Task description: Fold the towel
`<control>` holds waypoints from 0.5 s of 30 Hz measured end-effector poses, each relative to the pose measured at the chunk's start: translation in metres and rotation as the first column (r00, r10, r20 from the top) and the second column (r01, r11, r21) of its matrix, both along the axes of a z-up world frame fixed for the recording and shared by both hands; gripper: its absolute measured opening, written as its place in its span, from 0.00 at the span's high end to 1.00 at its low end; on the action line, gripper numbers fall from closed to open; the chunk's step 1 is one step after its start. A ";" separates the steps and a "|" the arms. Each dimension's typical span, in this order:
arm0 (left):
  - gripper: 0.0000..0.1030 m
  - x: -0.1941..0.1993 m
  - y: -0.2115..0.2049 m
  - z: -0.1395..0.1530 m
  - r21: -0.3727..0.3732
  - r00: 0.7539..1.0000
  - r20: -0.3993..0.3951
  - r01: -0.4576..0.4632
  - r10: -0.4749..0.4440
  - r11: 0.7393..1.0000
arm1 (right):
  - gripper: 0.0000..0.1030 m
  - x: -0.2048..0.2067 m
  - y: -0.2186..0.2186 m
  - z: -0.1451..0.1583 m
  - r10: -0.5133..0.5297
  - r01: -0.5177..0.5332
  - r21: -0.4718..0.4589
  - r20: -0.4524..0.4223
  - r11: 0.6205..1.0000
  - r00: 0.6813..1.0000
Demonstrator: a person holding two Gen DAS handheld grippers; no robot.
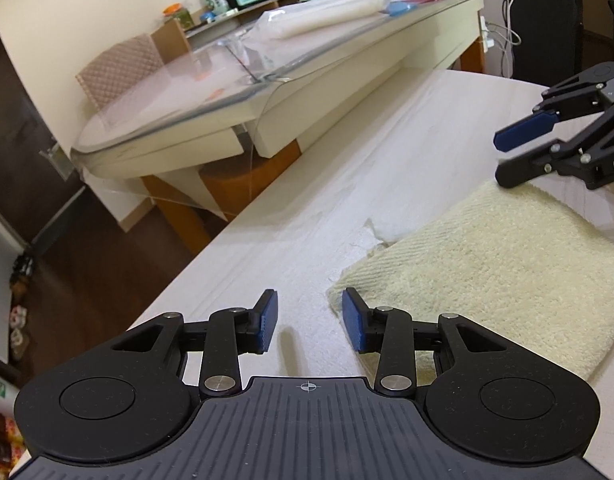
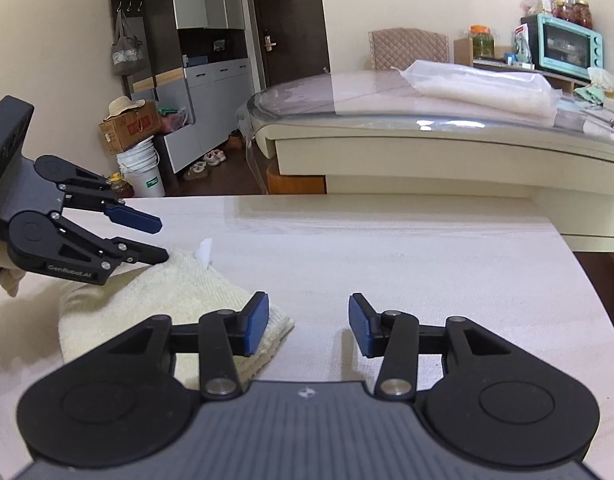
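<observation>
A cream terry towel [image 1: 487, 272] lies folded into a thick pad on the white table [image 1: 307, 200], with a small white tag [image 1: 381, 228] sticking out at one corner. My left gripper [image 1: 310, 318] stands open over the bare tabletop, its right finger beside the towel's near corner and nothing between the pads. In the right wrist view the towel [image 2: 167, 292] lies at the left. My right gripper [image 2: 309, 324] is open too, its left finger above a towel corner. The left gripper [image 2: 162, 241] rests its lower finger on the towel's far corner.
A glass-topped table [image 2: 427, 136] stands just beyond the white one, bearing a plastic-wrapped bundle [image 2: 483, 86] and a mint toaster oven [image 2: 563, 46]. The white table's edge [image 1: 195, 264] drops to dark floor on the left. Buckets and boxes [image 2: 139, 160] stand by the far cabinets.
</observation>
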State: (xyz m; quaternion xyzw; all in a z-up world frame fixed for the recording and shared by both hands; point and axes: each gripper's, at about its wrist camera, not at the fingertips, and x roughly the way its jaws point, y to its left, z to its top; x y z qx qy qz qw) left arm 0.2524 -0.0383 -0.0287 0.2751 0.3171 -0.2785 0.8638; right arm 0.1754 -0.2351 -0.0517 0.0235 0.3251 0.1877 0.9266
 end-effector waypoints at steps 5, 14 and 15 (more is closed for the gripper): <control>0.61 -0.003 0.009 0.009 -0.053 0.999 0.013 -0.032 0.033 0.998 | 0.50 -0.002 -0.001 0.001 -0.004 0.004 0.003 0.015 1.000 1.000; 0.62 -0.070 0.030 0.028 -0.105 1.000 0.013 -0.022 0.023 0.994 | 0.50 -0.049 0.021 0.021 0.155 -0.155 -0.006 0.070 0.988 0.985; 0.62 -0.078 0.029 0.026 -0.103 1.000 0.010 -0.018 0.019 0.995 | 0.50 -0.055 0.027 0.020 0.181 -0.180 -0.025 0.069 0.983 0.981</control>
